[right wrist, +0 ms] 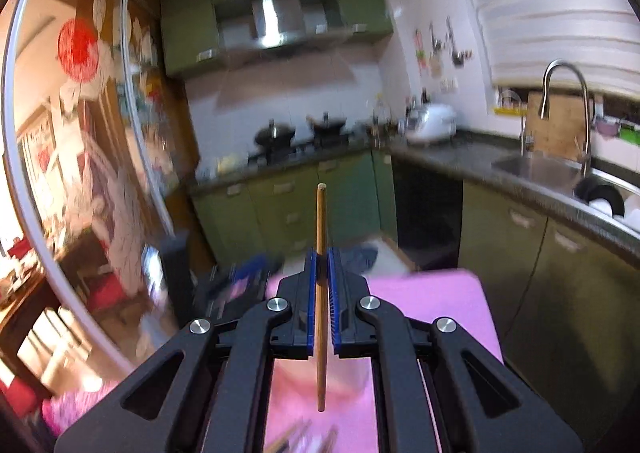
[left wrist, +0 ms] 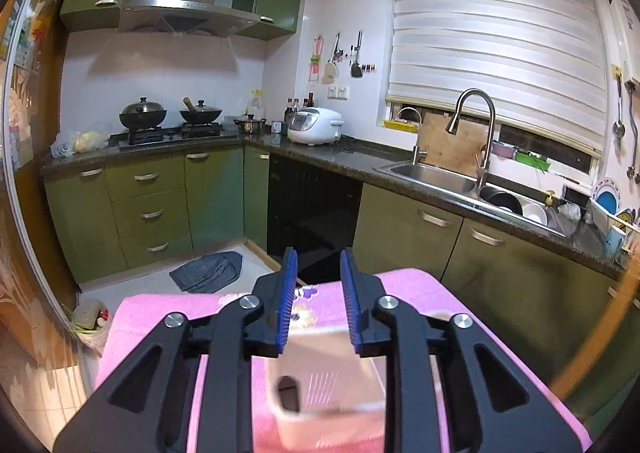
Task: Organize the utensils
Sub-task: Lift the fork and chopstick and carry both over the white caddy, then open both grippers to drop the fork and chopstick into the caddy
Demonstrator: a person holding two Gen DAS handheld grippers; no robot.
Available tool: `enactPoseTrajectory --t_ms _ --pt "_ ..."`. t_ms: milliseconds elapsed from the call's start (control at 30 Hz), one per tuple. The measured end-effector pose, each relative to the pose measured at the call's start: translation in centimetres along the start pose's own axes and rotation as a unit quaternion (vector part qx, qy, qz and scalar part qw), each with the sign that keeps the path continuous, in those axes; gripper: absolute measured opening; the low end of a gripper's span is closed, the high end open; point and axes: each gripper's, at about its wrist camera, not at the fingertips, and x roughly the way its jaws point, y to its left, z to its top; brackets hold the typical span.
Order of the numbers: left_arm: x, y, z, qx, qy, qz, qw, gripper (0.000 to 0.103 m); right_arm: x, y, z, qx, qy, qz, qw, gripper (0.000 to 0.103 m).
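My left gripper (left wrist: 319, 267) is open and empty, held above a white plastic utensil basket (left wrist: 320, 385) that stands on a pink cloth (left wrist: 408, 285). My right gripper (right wrist: 321, 259) is shut on a wooden chopstick (right wrist: 321, 213), which stands upright between the jaws, its top end well above them and its lower end below. The right wrist view is motion-blurred. The pink cloth (right wrist: 432, 301) lies under it, with blurred utensils (right wrist: 304, 437) at the bottom edge.
A green kitchen lies ahead: stove with two woks (left wrist: 172, 117), rice cooker (left wrist: 316, 125), sink (left wrist: 436, 173) with a tall faucet (left wrist: 476, 125), dishes at the right. A grey rag (left wrist: 208, 271) and a waste bag (left wrist: 90, 323) lie on the floor.
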Motion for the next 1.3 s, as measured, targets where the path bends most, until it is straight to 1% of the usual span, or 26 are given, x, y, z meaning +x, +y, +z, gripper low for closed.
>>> enactPoseTrajectory --t_ms 100,200,267,367,433,600,667,767,833,900,1000,1067,1167,1200,1267,1300 --pt "-1.9 0.3 -0.5 0.007 0.010 0.001 0.9999 0.022 1.2 -0.1 2.4 0.011 -0.037 -0.003 0.999 0.007" --pt "-3.8 0.5 -1.2 0.019 0.023 0.003 0.9996 0.022 2.8 -0.3 3.7 0.015 -0.056 -0.015 0.998 0.007" --pt "-4.8 0.6 -1.7 0.023 0.030 -0.001 0.9993 0.024 4.3 -0.4 3.9 0.011 -0.058 -0.030 0.998 0.007" --pt "-6.4 0.6 -3.0 0.034 0.043 -0.007 0.9985 0.027 5.9 -0.7 3.9 0.014 -0.055 -0.034 0.998 0.007" --pt "-7.0 0.5 -3.7 0.040 0.049 -0.010 0.9979 0.027 6.6 -1.0 3.9 0.026 -0.054 -0.029 0.998 0.007" --pt "-8.2 0.8 -4.7 0.035 0.063 -0.018 0.9973 0.027 5.9 -1.0 5.3 0.035 -0.078 -0.017 0.996 0.007" --pt "-8.5 0.8 -4.8 0.035 0.064 -0.021 0.9971 0.027 5.6 -0.8 5.8 0.031 -0.090 -0.023 0.995 0.007" --pt "-8.6 0.5 -5.3 0.042 0.076 -0.023 0.9960 0.028 6.1 -0.6 5.1 0.024 -0.081 -0.031 0.996 0.007" --pt "-8.4 0.4 -5.8 0.042 0.087 -0.026 0.9950 0.034 6.9 -0.8 3.7 0.024 -0.070 -0.041 0.996 0.007" --pt "-8.4 0.0 -6.9 0.045 0.108 -0.032 0.9926 0.043 8.0 -1.0 2.3 0.020 -0.051 -0.048 0.997 0.007" --pt "-8.2 -0.3 -9.2 0.047 0.149 -0.040 0.9868 0.045 9.3 -0.8 -0.3 0.006 -0.020 -0.058 0.998 0.007" --pt "-8.0 -0.6 -10.7 0.047 0.184 -0.050 0.9806 0.046 9.7 -0.4 -1.9 -0.008 -0.008 -0.064 0.998 0.007" --pt "-7.3 -0.5 -13.3 0.039 0.244 -0.061 0.9671 0.049 10.1 0.2 -3.8 -0.030 0.012 -0.074 0.997 0.007" --pt "-7.2 -0.6 -14.0 0.038 0.259 -0.064 0.9631 0.049 10.2 0.4 -4.4 -0.037 0.020 -0.078 0.996 0.009" --pt "-7.0 -0.6 -14.9 0.039 0.275 -0.067 0.9584 0.049 10.1 0.5 -5.5 -0.045 0.026 -0.083 0.995 0.022" --pt "-6.9 -0.7 -15.4 0.043 0.283 -0.068 0.9556 0.049 9.9 0.5 -5.7 -0.048 0.027 -0.086 0.995 0.024"
